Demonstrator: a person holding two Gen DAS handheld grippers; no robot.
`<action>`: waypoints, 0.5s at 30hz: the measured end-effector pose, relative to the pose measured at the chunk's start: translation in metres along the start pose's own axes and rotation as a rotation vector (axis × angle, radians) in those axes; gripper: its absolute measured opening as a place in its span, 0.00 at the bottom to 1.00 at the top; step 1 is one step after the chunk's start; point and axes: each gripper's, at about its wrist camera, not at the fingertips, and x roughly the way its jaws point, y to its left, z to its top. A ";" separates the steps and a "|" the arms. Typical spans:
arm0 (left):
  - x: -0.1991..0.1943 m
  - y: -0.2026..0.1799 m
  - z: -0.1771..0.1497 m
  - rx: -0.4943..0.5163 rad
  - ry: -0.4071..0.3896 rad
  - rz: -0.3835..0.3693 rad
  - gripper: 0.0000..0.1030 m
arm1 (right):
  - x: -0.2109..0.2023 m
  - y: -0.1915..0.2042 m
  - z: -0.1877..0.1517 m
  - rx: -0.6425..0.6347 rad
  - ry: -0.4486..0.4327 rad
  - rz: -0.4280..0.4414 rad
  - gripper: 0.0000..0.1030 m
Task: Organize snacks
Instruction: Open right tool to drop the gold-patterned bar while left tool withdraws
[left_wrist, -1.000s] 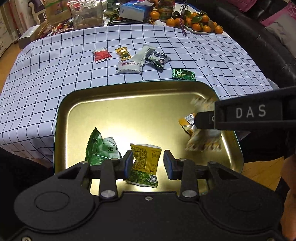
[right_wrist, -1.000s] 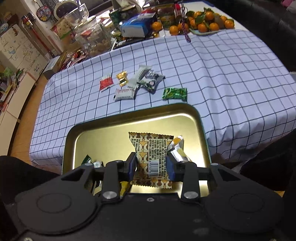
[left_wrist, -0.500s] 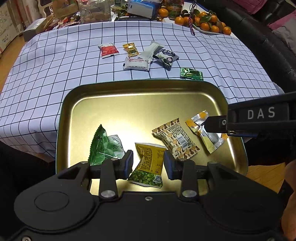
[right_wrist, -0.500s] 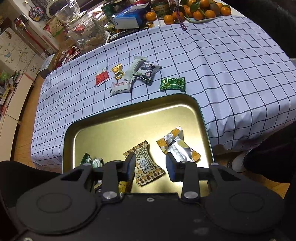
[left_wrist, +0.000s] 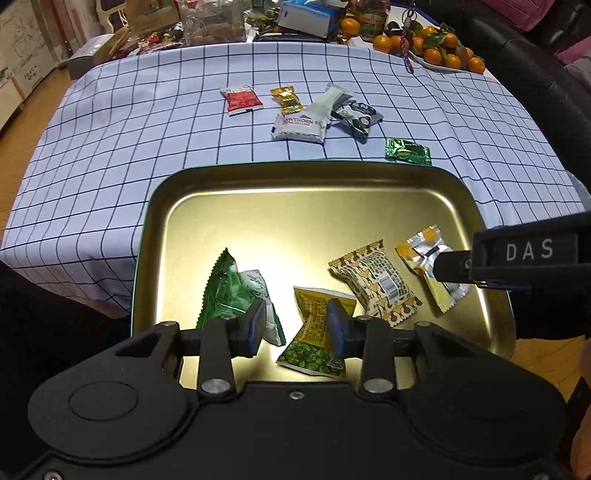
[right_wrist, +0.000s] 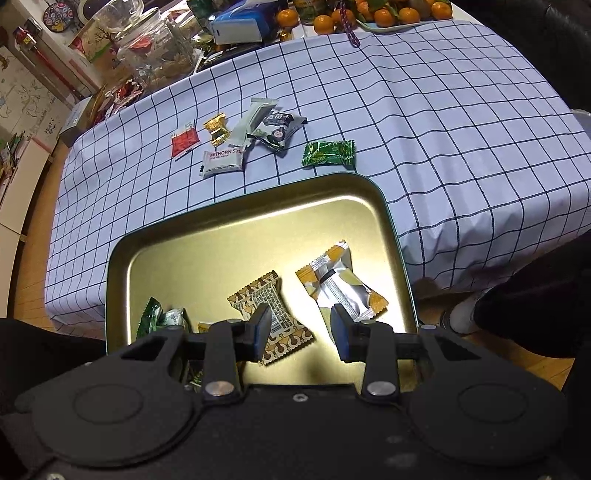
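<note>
I'm holding my left gripper (left_wrist: 296, 328) pitched steeply down, jaws parted, nothing between the pads. My right gripper (right_wrist: 300, 329) is angled down the same way, jaws apart and gripping nothing. In the left wrist view its finger (left_wrist: 452, 264) is poking in from 3 o'clock, tip pointing toward 9 o'clock.

Open right gripper (right_wrist: 300, 332) above gold tray (right_wrist: 251, 206)

tray (left_wrist: 258, 177): four snack packets (left_wrist: 380, 282) | cloth: six wrapped snacks (left_wrist: 301, 125); flat
</note>
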 end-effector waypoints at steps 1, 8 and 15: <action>-0.001 0.001 0.000 -0.004 -0.006 0.007 0.43 | 0.001 0.000 0.001 0.003 0.003 -0.002 0.37; -0.003 0.006 0.003 -0.032 -0.031 0.054 0.43 | 0.010 -0.001 0.004 0.023 0.042 -0.033 0.37; 0.005 0.015 0.015 -0.071 0.041 0.100 0.44 | 0.019 -0.003 0.009 0.039 0.084 -0.082 0.37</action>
